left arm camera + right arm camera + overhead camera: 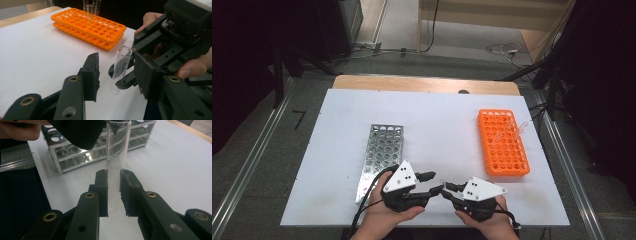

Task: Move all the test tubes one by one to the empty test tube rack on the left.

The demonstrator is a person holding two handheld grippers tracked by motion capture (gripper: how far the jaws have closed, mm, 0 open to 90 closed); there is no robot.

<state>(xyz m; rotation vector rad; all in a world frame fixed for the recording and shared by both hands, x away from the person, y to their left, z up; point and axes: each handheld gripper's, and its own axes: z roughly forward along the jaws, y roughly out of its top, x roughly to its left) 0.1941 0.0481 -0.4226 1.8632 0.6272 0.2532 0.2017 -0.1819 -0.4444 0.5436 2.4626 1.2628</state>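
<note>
A clear glass test tube (115,170) stands upright between my right gripper's (114,192) jaws, which are shut on its lower half. In the left gripper view the same tube (121,65) sits in the gap of my left gripper (116,71), whose jaws stand open on either side without touching it. From above, both grippers meet tip to tip near the table's front edge, the left gripper (435,182) facing the right gripper (446,191). An orange tube rack (503,145) lies at the right and a metal tube rack (381,152) at the left.
Two or three clear tubes (508,130) lean in the far end of the orange rack (90,27). The metal rack (82,152) looks empty in the holes I can see. A white sheet (437,115) covers the table. Floor and cables lie beyond its far edge.
</note>
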